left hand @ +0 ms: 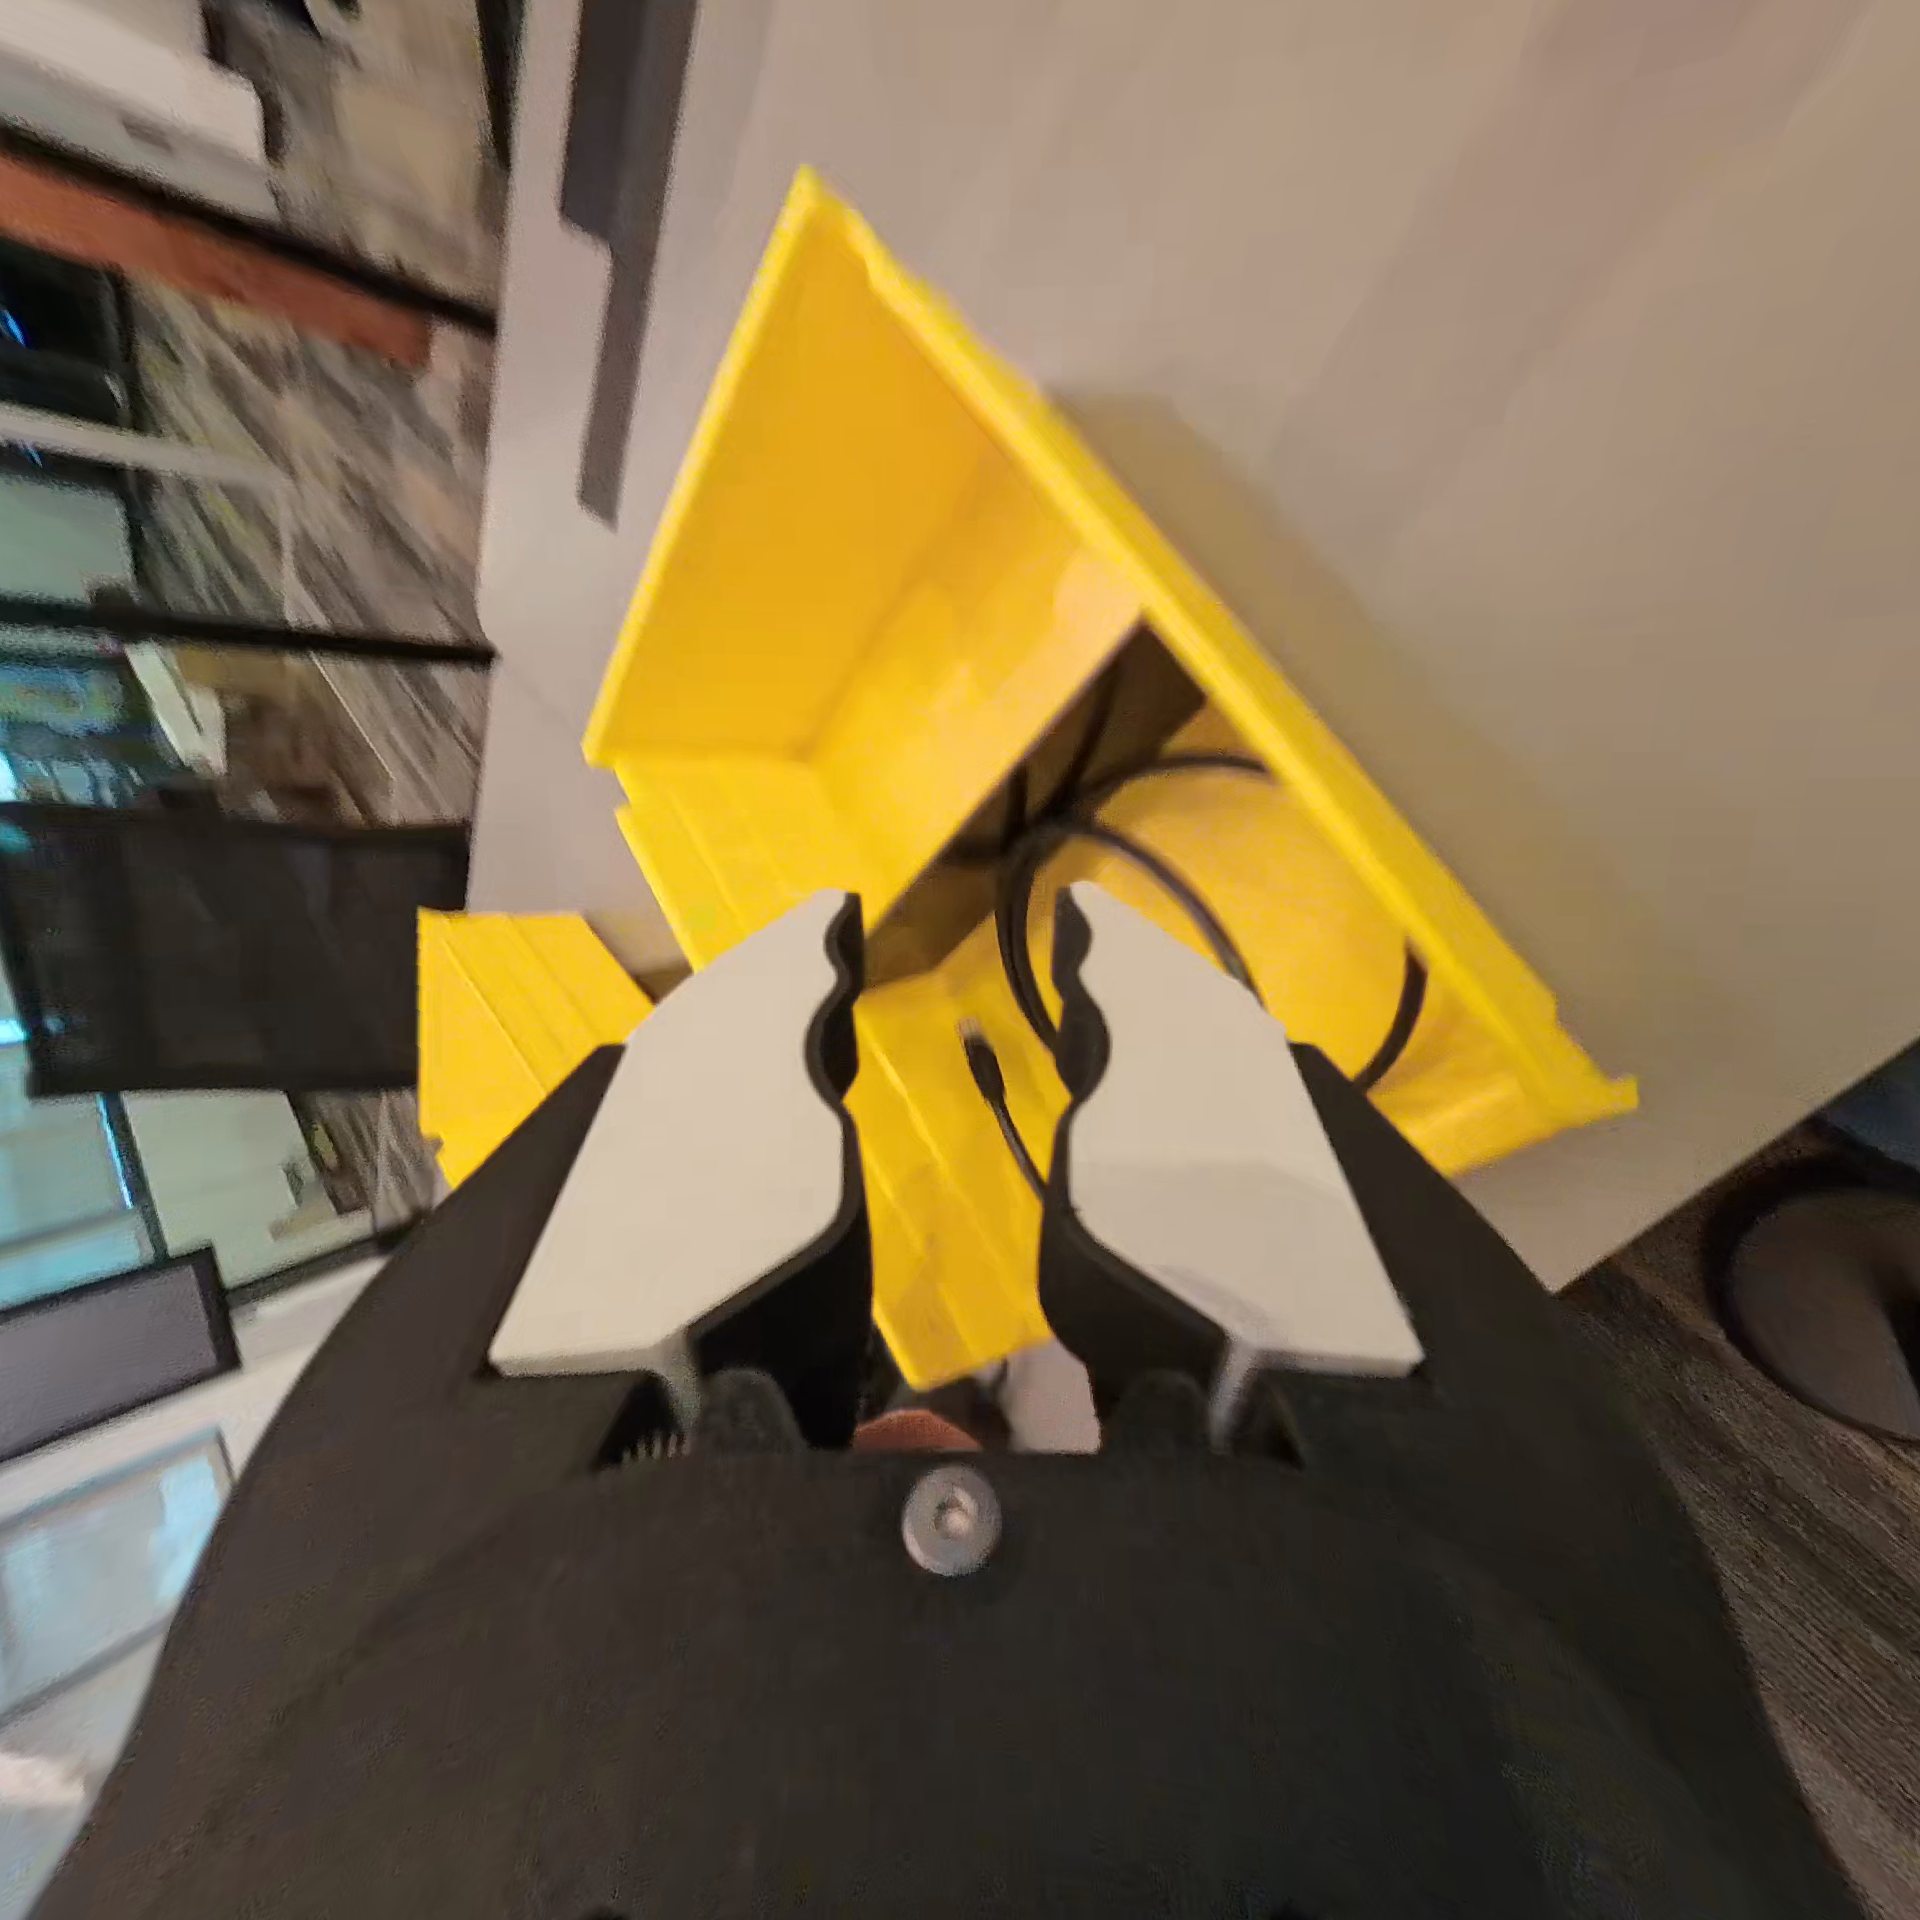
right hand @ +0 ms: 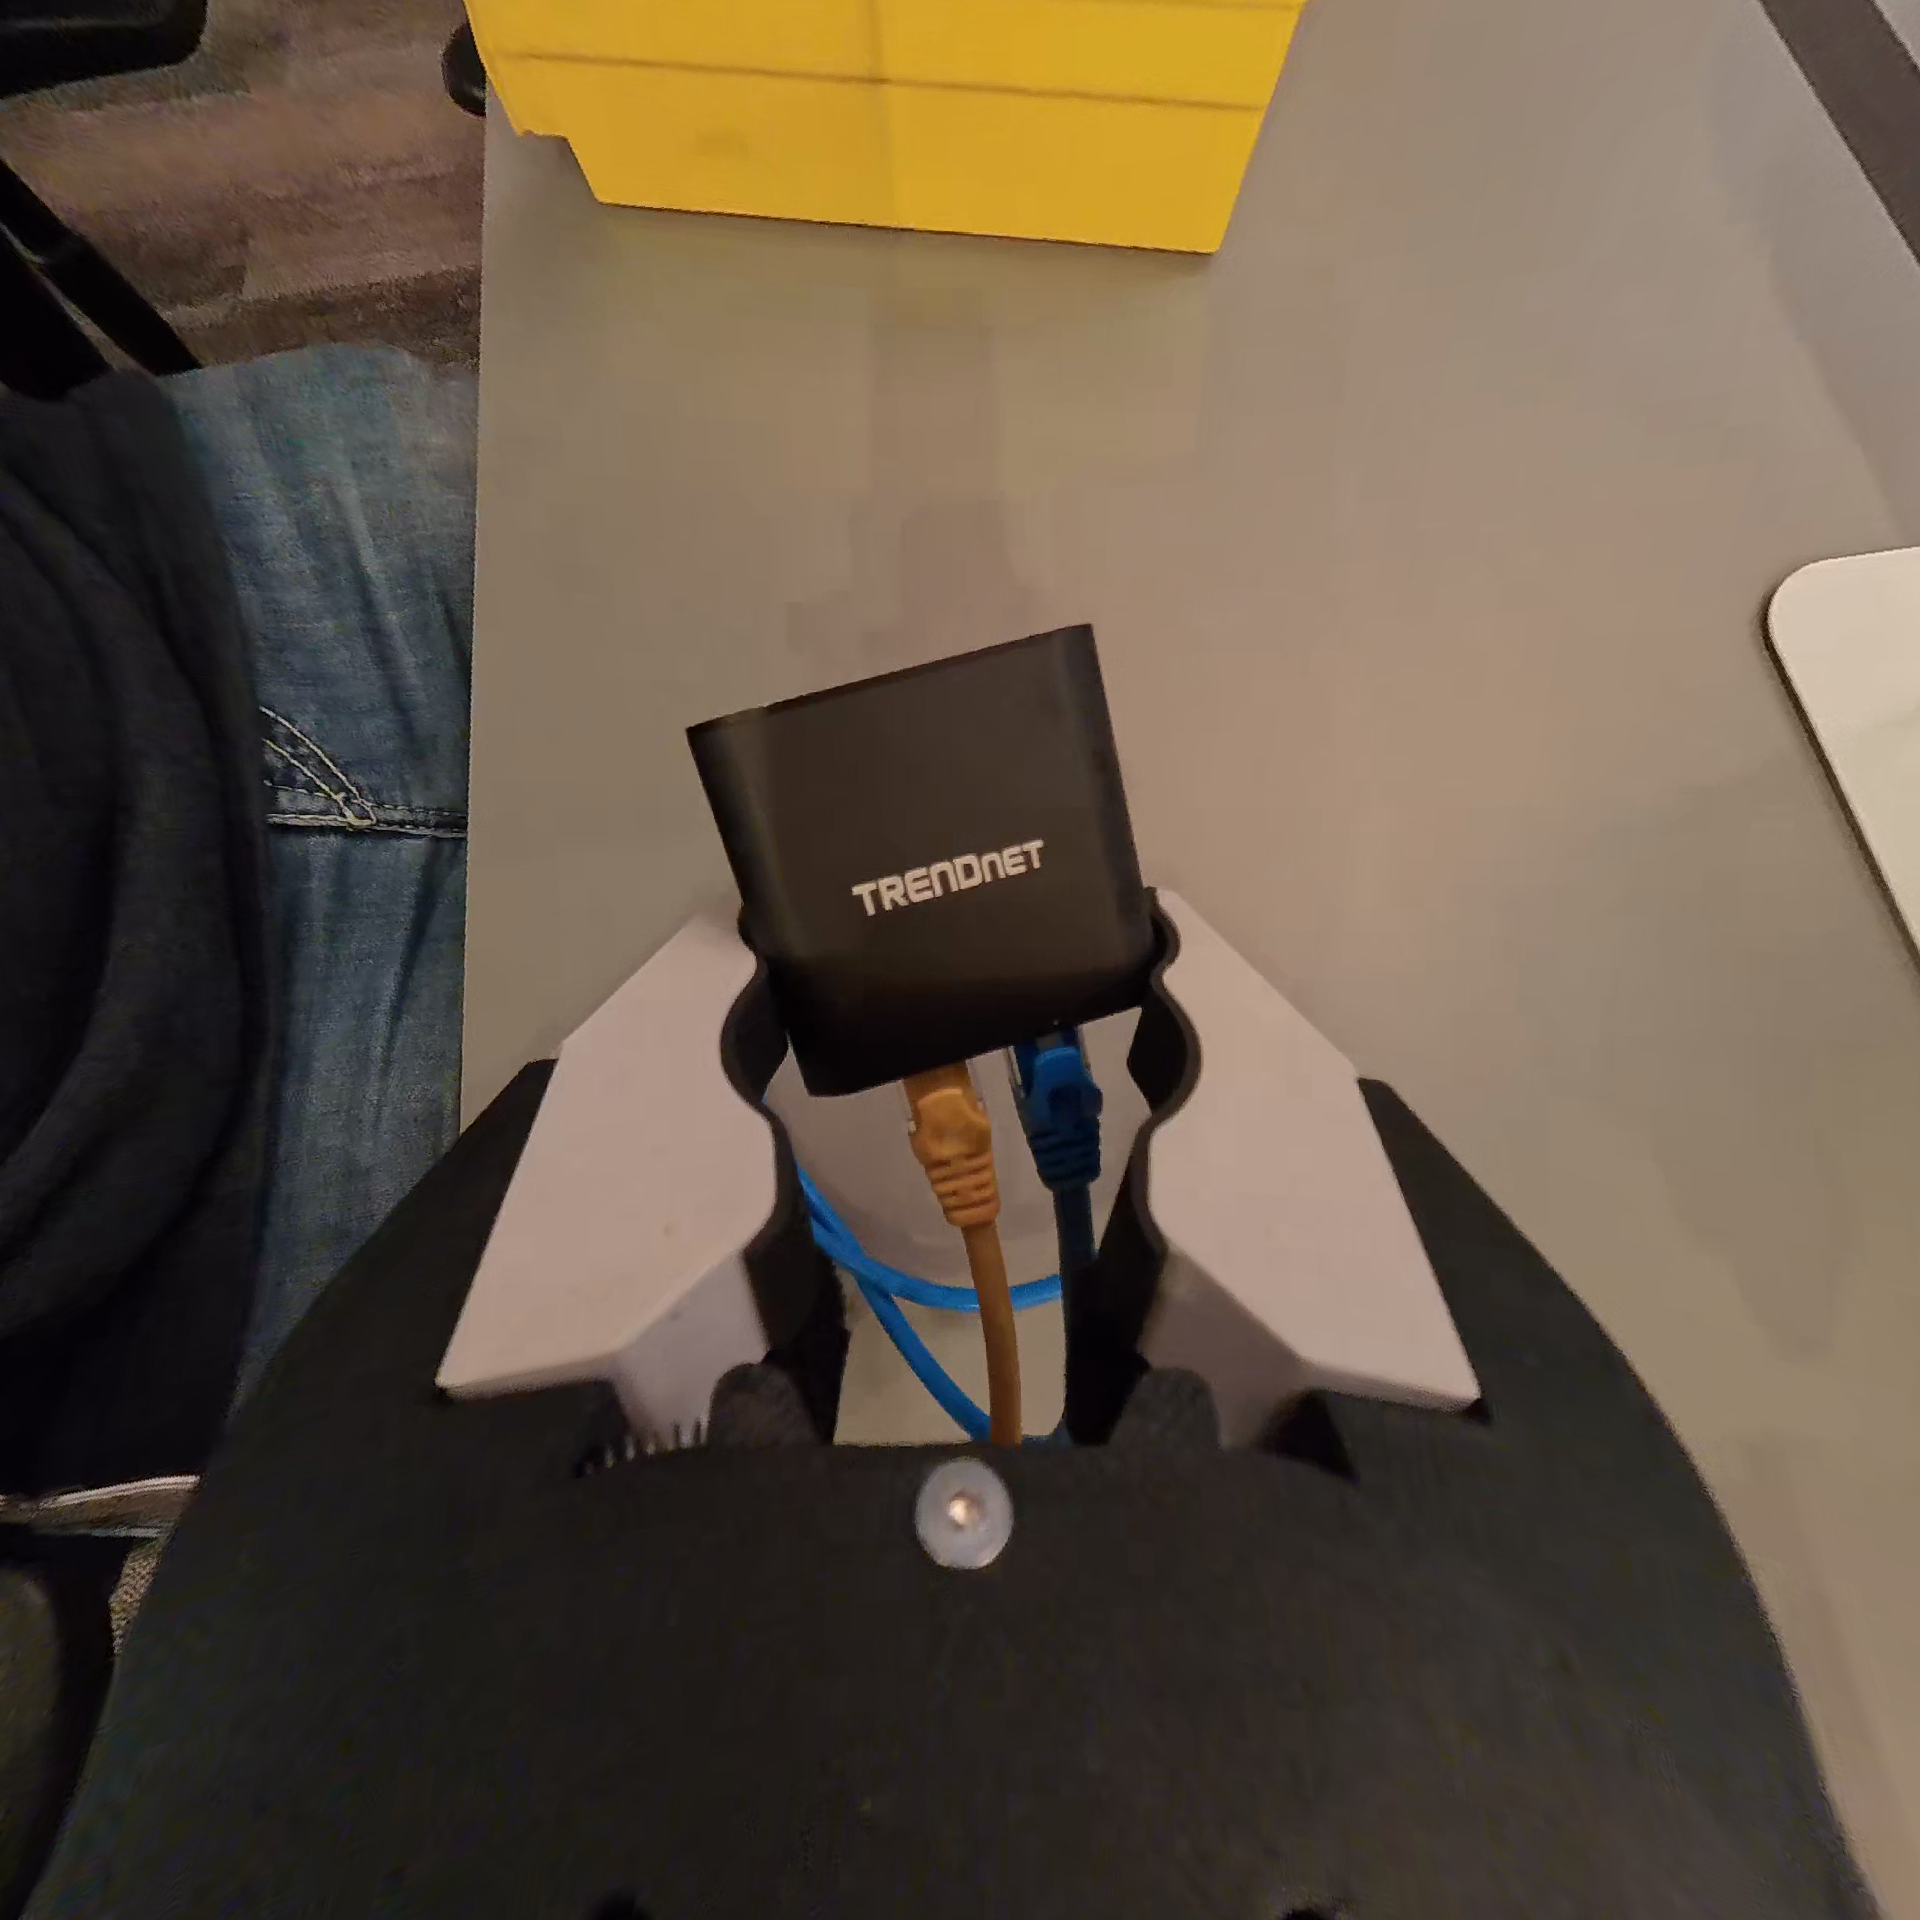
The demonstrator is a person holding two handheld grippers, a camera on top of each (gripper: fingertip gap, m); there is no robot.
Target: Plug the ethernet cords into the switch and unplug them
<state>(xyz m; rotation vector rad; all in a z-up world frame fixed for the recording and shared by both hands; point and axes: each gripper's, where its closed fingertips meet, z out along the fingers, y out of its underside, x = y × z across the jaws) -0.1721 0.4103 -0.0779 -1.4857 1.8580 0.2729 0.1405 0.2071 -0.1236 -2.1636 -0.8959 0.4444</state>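
My right gripper [right hand: 956, 940] has its fingers clamped on the near end of the black switch [right hand: 914, 821], holding it just above the grey table [right hand: 1351, 520]. A tan ethernet cord [right hand: 961, 1164] and a dark blue ethernet cord [right hand: 1060, 1122] sit plugged into its near face, with a lighter blue cable [right hand: 883, 1309] looping beneath. My left gripper [left hand: 961, 935] hovers empty, fingers narrowly parted, over the yellow bin [left hand: 883, 582], where a black cable [left hand: 1013, 1101] lies coiled, plug end up. I judge I'm mid plugging phase; next I should lower the left fingers around that black plug and pinch it squarely
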